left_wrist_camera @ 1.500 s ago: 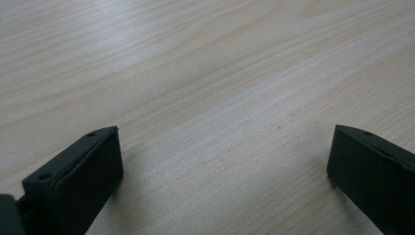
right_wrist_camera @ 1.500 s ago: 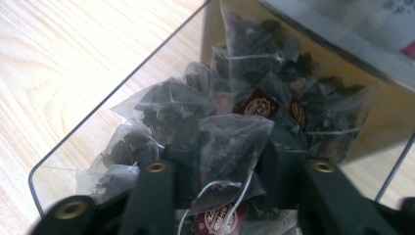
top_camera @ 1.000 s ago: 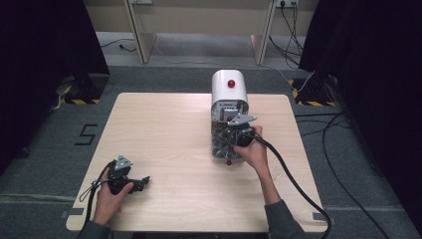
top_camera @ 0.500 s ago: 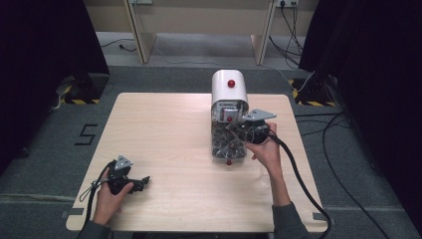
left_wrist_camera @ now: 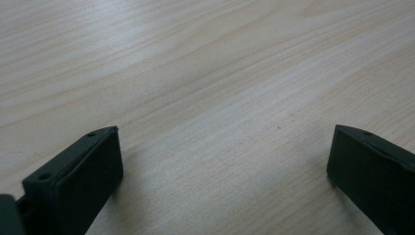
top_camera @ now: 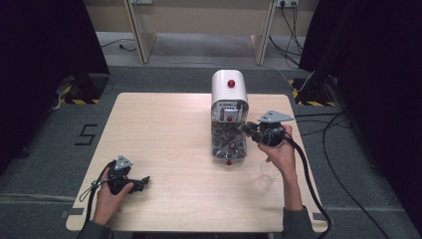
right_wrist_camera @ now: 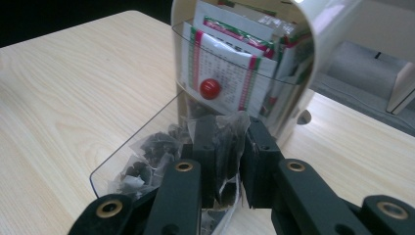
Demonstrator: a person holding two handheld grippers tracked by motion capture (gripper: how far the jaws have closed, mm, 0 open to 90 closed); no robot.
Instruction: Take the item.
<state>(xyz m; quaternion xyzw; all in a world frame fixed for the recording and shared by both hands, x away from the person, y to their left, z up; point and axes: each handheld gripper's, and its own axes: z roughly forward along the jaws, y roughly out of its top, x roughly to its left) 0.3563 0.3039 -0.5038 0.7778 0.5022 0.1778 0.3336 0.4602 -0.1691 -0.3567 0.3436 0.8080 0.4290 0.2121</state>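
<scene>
A white dispenser (top_camera: 229, 92) with a red knob stands at the table's far middle, with a clear tray (top_camera: 229, 147) of several small dark-filled packets in front of it. My right gripper (top_camera: 247, 129) hangs just right of the tray, shut on one clear packet. In the right gripper view the packet (right_wrist_camera: 230, 137) is pinched between the black jaws of that gripper (right_wrist_camera: 227, 147), above the tray (right_wrist_camera: 127, 147) and before the dispenser (right_wrist_camera: 323, 39). My left gripper (top_camera: 144, 181) rests at the near left of the table. Its jaws stand wide apart over bare wood in the left gripper view (left_wrist_camera: 222, 156).
A clear plastic cup (top_camera: 268, 177) stands on the wooden table (top_camera: 164, 129) just below my right hand. A black cable (top_camera: 308, 184) trails from the right gripper off the near right edge. Dark curtains and floor cables surround the table.
My right gripper has lifted from over the tray and moved right, carrying the packet. The left gripper has stayed where it was.
</scene>
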